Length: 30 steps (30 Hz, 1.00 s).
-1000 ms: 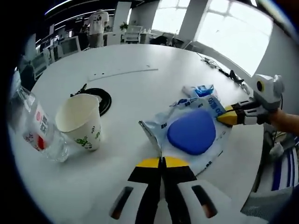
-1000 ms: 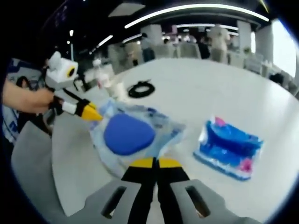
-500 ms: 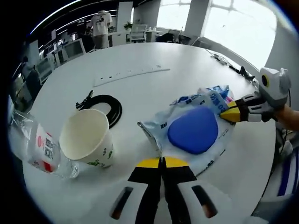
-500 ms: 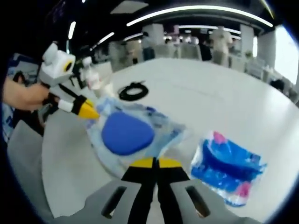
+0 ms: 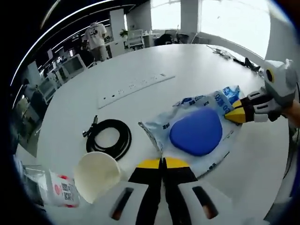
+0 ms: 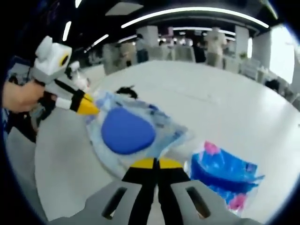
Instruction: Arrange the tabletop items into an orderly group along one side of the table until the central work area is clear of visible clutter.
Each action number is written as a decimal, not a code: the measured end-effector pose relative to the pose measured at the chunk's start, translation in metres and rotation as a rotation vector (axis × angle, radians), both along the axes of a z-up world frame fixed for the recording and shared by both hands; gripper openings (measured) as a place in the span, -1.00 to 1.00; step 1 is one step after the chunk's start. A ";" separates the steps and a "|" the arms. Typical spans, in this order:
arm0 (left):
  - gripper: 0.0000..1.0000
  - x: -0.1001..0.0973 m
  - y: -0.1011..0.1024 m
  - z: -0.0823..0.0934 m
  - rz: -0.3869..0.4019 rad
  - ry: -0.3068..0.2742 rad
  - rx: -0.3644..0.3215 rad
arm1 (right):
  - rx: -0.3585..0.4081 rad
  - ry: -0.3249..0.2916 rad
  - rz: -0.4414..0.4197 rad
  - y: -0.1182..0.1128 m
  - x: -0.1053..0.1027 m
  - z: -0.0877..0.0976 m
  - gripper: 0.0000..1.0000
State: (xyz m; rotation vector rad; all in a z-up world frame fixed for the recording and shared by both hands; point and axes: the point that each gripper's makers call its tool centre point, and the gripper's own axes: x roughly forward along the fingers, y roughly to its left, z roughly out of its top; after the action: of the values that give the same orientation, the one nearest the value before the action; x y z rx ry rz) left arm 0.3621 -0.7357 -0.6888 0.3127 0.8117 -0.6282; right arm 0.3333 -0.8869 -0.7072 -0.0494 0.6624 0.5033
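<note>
A clear plastic bag (image 5: pixel 187 122) holding a flat blue pad (image 5: pixel 196 131) is stretched between both grippers above the white table (image 5: pixel 187 65). My left gripper (image 5: pixel 162 162) is shut on the bag's near edge. The right gripper (image 5: pixel 235 115) comes in from the right, its yellow tips shut on the far end. In the right gripper view, my right gripper (image 6: pixel 157 162) pinches the bag (image 6: pixel 164 136) with the blue pad (image 6: pixel 126 131), and the left gripper (image 6: pixel 90 109) grips the opposite end. A blue and pink packet (image 6: pixel 225 176) lies on the table to the right.
A paper cup (image 5: pixel 97 173) and a clear plastic bottle (image 5: pixel 54 193) sit at the lower left. A coiled black cable (image 5: pixel 110 137) lies beyond the cup, and a white power strip (image 5: pixel 136 85) farther out. Office desks and people stand beyond the table.
Both grippers have kept their hold on the bag and risen with it. The cup and bottle have slid down-left in the left view, and the blue packet lower in the right view.
</note>
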 end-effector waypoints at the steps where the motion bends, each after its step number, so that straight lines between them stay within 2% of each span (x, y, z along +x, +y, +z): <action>1: -1.00 0.002 0.000 -0.003 0.009 0.008 0.000 | 0.011 0.003 -0.007 -0.001 0.002 0.001 -1.00; 4: -1.00 0.000 0.003 -0.010 0.027 0.024 0.002 | 0.004 -0.002 0.002 0.001 0.007 0.001 -1.00; 15: -1.00 0.005 0.013 -0.027 0.008 0.036 0.072 | -0.022 0.027 0.028 0.012 0.011 -0.015 -1.00; 30: -1.00 0.004 0.016 -0.035 0.006 0.049 0.095 | -0.032 0.039 0.022 0.012 0.012 -0.021 -1.00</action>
State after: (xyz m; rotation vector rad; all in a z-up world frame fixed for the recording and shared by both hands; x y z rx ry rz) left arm 0.3666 -0.7197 -0.7240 0.3829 0.8906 -0.5944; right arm 0.3452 -0.8749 -0.7277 -0.0767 0.7091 0.5161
